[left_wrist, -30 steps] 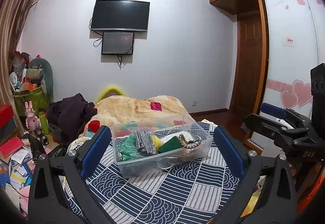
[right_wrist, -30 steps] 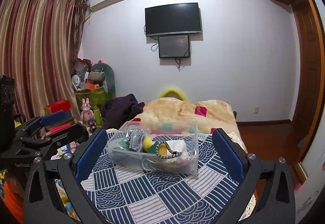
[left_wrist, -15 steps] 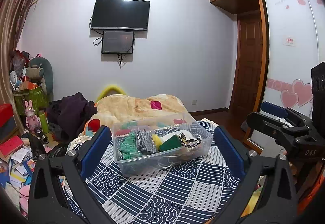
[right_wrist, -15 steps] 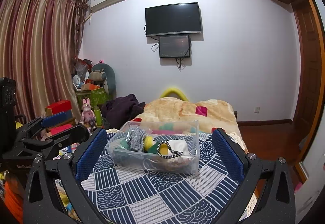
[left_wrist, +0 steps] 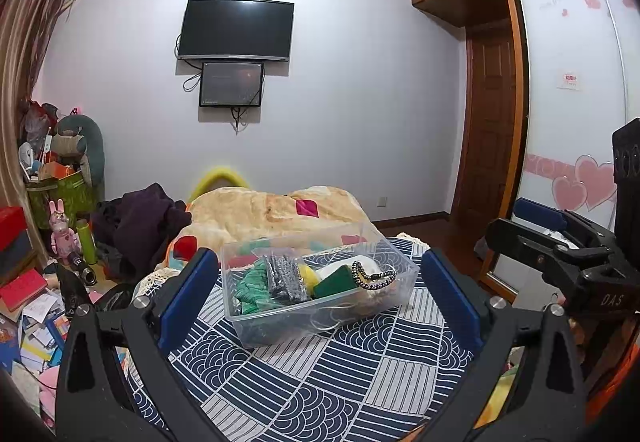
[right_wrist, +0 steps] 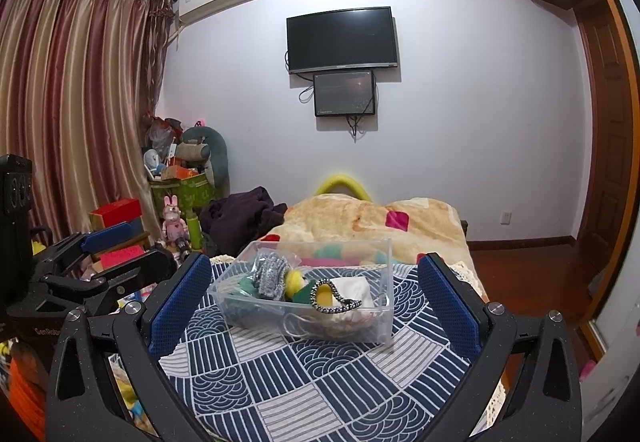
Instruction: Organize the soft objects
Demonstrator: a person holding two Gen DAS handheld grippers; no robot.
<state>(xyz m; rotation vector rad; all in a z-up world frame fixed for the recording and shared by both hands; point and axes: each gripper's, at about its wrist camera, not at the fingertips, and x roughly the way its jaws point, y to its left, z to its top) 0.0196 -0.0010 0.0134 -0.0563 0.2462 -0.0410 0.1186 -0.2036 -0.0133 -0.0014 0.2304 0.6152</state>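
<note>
A clear plastic bin (left_wrist: 288,326) (right_wrist: 376,326) stands on a navy-and-white patterned bedspread (left_wrist: 320,382). Inside lie a green cloth (left_wrist: 250,288), a grey knitted piece (left_wrist: 284,278) (right_wrist: 270,276), a yellow soft item (right_wrist: 294,278), a green sponge (left_wrist: 336,282), a white cloth (right_wrist: 354,288) and a black-and-white braided cord (left_wrist: 374,278) (right_wrist: 334,306). My left gripper (left_wrist: 319,256) is open, empty and short of the bin. My right gripper (right_wrist: 316,262) is likewise open and empty. Each shows at the other view's edge: right gripper (left_wrist: 516,226), left gripper (right_wrist: 128,254).
A beige blanket (left_wrist: 280,209) is heaped behind the bin, with dark purple clothes (left_wrist: 140,217) to its left. Books, boxes and toys (left_wrist: 32,290) crowd the floor on the left. A wardrobe with heart stickers (left_wrist: 572,145) and a wooden door (left_wrist: 488,129) stand on the right.
Both views have drifted only slightly. Both grippers stay open and the bin's contents lie as before.
</note>
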